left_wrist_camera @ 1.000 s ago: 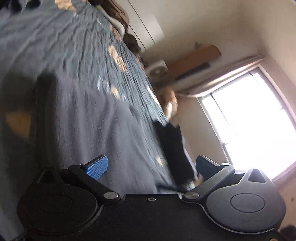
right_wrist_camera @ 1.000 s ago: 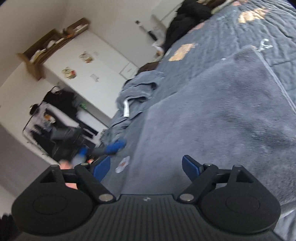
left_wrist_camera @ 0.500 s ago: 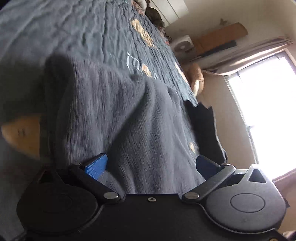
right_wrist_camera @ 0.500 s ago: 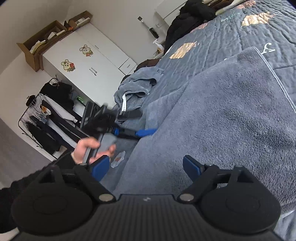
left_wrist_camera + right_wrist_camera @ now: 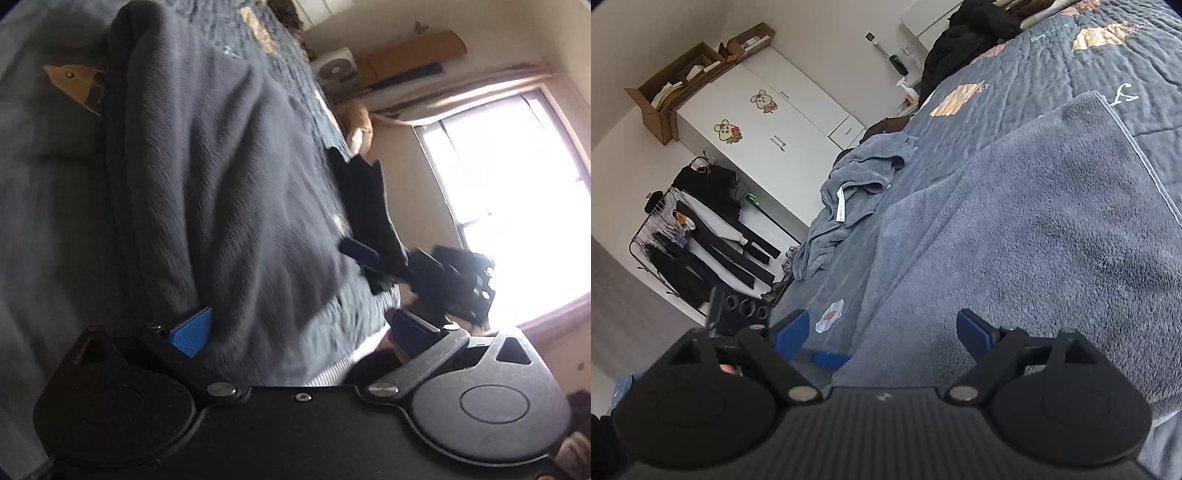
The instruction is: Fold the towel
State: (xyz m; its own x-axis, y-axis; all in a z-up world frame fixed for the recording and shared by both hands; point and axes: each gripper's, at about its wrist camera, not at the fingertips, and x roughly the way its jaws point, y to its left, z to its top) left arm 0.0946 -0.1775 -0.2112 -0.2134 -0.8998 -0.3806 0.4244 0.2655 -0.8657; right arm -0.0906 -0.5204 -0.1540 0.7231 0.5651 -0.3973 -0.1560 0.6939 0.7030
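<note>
A dark grey towel [image 5: 221,177] [image 5: 1034,240] lies spread on the bed, its near edge just ahead of both grippers. My left gripper [image 5: 299,330] is open at the towel's near left part, with the cloth lying between its blue pads but not pinched. My right gripper [image 5: 882,332] is open too, low over the near edge, nothing pressed between its pads. Each gripper shows in the other's view: the right gripper [image 5: 424,266] beside the towel's right edge, the left gripper [image 5: 827,358] as a blue finger just under the right one's left finger.
The bed has a blue-grey quilt [image 5: 1015,85] with tan patches. A second grey towel [image 5: 857,184] lies crumpled at the bed's far left edge. A white wardrobe [image 5: 768,122] and a clothes rack [image 5: 701,236] stand beyond; a bright window [image 5: 517,184] is on the right.
The left gripper has dropped in toward the towel's near edge, ending close beside the right gripper. The right gripper has stayed put, and both jaws stayed open.
</note>
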